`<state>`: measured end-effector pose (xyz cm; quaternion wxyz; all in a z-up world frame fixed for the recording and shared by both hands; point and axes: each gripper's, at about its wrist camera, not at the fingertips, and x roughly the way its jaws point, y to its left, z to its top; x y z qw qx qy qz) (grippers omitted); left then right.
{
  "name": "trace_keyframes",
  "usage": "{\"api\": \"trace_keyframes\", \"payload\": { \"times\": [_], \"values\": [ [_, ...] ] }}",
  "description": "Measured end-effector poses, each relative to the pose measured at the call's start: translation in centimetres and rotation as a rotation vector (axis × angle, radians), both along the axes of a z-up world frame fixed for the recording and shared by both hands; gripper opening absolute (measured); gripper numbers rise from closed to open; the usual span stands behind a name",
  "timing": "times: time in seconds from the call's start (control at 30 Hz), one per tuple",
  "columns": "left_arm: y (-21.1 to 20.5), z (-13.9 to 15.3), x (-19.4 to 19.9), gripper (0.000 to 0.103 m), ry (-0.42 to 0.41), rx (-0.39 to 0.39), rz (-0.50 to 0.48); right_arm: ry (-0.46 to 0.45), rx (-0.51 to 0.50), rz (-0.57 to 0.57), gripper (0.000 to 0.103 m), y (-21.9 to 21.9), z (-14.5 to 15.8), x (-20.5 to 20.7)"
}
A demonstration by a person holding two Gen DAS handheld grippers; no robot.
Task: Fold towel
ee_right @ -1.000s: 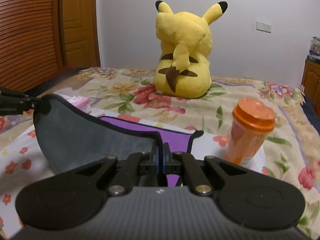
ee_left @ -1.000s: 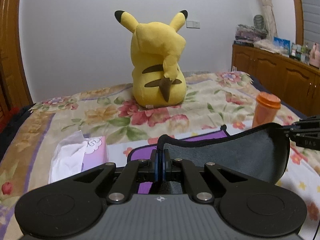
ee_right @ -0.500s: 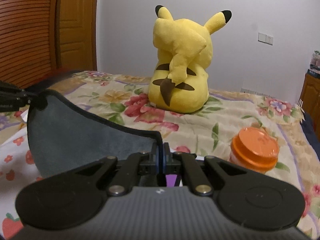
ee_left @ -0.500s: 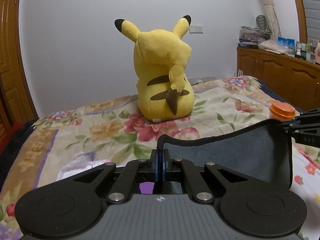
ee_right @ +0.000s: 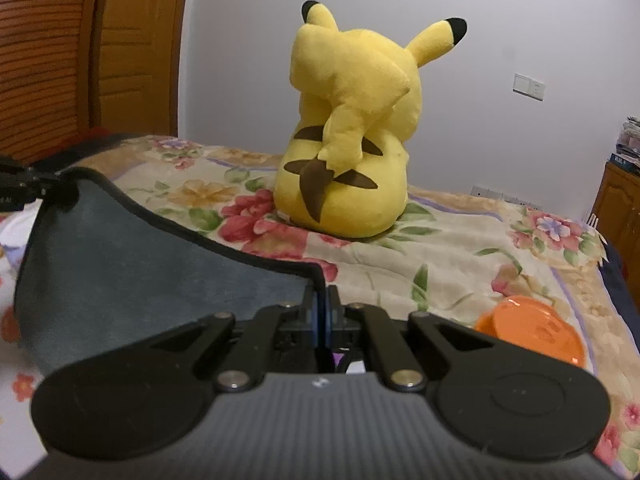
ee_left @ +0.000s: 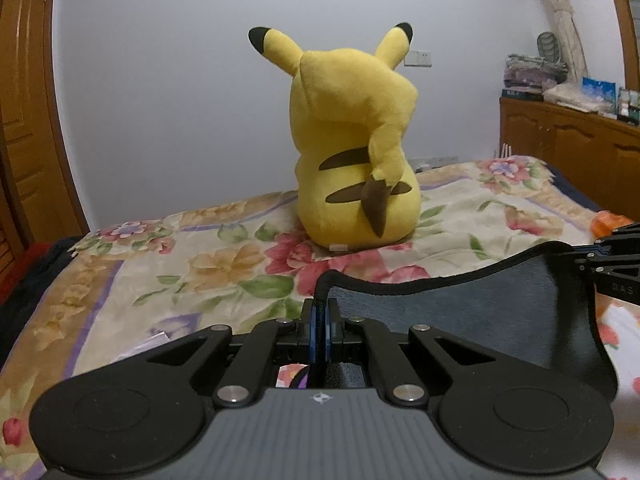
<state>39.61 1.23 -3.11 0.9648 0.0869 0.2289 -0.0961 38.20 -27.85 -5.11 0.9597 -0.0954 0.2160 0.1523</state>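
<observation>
A grey towel [ee_left: 472, 312] with a black hem hangs stretched between my two grippers above the bed. My left gripper [ee_left: 320, 312] is shut on one corner of its top edge. My right gripper [ee_right: 322, 308] is shut on the other corner; the towel [ee_right: 132, 264] sags to its left. In the left wrist view the right gripper [ee_left: 612, 264] shows at the right edge. In the right wrist view the left gripper [ee_right: 20, 188] shows at the left edge. A bit of the towel's purple side peeks below the fingers.
A yellow Pikachu plush [ee_left: 356, 152] sits on the floral bedspread [ee_left: 208, 256] ahead. An orange-lidded cup [ee_right: 532, 332] stands on the bed at right. A wooden cabinet [ee_left: 568, 148] stands at right, a wooden door [ee_right: 132, 48] at left.
Both grippers have risen with the towel's top edge; the bed, cup and tissue pack have dropped lower in view and the towel's purple side is nearly hidden.
</observation>
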Motion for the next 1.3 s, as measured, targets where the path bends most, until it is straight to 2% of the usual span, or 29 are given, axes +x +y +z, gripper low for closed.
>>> {"api": "trace_keyframes", "payload": {
  "times": [0.2, 0.43, 0.67, 0.73, 0.8, 0.87, 1.07, 1.3],
  "values": [
    [-0.1, -2.7, 2.2, 0.007, 0.036, 0.036, 0.015, 0.022, -0.029, -0.004, 0.004, 0.7, -2.1, 1.8],
    [0.0, -5.8, 3.9, 0.007, 0.092, 0.041, 0.044, 0.071, -0.045, -0.028, 0.004, 0.7, -4.9, 3.5],
    [-0.3, -7.1, 4.4, 0.011, 0.139, 0.055, 0.051, 0.108, -0.047, -0.036, 0.005, 0.9, -6.2, 4.2],
    [-0.2, -7.1, 4.2, 0.017, 0.144, 0.052, 0.049, 0.117, -0.038, -0.045, 0.009, 0.9, -6.3, 4.1],
    [-0.1, -7.0, 3.9, 0.038, 0.15, 0.046, 0.049, 0.122, -0.025, -0.048, 0.013, 0.7, -6.2, 4.0],
    [0.0, -6.8, 3.4, 0.049, 0.159, 0.031, 0.048, 0.13, -0.018, -0.053, 0.013, 0.6, -6.1, 3.7],
    [-0.5, -5.6, 1.1, 0.059, 0.171, 0.018, 0.033, 0.141, 0.014, -0.062, 0.014, 0.0, -4.7, 2.2],
    [-0.9, -3.5, -2.3, 0.063, 0.174, 0.037, 0.007, 0.137, 0.045, -0.057, 0.014, -0.3, -2.4, -1.0]
  ]
}}
